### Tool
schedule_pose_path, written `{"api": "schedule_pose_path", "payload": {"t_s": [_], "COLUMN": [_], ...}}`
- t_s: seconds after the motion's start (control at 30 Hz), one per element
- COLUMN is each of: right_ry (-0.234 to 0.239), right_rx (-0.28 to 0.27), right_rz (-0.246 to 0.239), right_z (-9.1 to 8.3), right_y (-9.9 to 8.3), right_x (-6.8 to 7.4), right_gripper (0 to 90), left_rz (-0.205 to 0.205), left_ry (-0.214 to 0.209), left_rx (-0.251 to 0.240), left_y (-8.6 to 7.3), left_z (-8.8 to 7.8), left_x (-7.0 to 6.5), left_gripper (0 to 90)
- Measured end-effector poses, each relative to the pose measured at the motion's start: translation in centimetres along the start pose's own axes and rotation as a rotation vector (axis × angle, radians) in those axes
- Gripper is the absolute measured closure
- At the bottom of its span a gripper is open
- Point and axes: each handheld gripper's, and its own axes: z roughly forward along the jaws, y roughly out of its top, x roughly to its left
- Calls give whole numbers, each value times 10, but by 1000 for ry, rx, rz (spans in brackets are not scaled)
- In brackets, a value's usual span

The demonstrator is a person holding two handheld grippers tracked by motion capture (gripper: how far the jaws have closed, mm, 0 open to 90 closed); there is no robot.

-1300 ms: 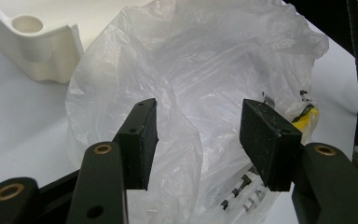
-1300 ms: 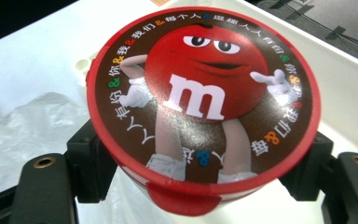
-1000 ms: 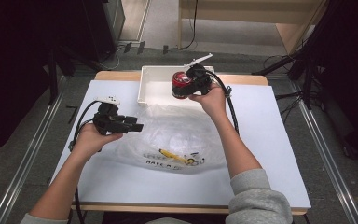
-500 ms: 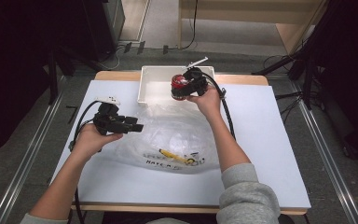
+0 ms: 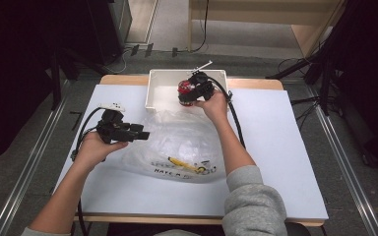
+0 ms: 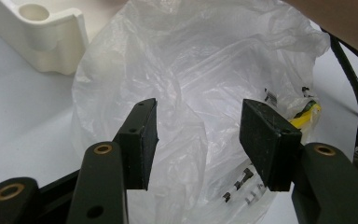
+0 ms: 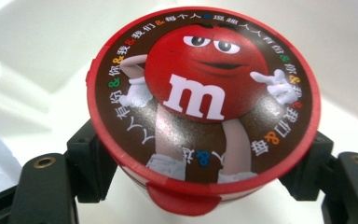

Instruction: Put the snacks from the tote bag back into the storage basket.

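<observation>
White tabletop [image 5: 285, 147] below; over the tray [image 5: 153, 93] my right gripper [image 7: 200, 163] clamps the candy cup [image 7: 200, 102], my left gripper [image 6: 198, 135] gapes beside the tray, at the plastic bag [image 6: 191, 70].

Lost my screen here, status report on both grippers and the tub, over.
Right gripper shut on candy tub, over the white tray. Left gripper open, idle above the plastic bag. Nothing blocking.

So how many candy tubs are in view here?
1. The candy tub with a red lid is clamped in the right claw over the white tray. The plastic bag may hide others.
</observation>
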Motion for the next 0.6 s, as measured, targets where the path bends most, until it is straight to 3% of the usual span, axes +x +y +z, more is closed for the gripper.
{"api": "schedule_pose_path", "payload": {"t_s": [0.6], "right_ry": [-20], "right_rx": [22], "right_rz": [38], "right_z": [25], "right_y": [-7], "right_x": [-2], "right_gripper": [262], "left_rz": [-8], "left_ry": [4], "left_rx": [-3], "left_y": [-4], "left_z": [-2], "left_x": [0], "left_gripper": [481]}}
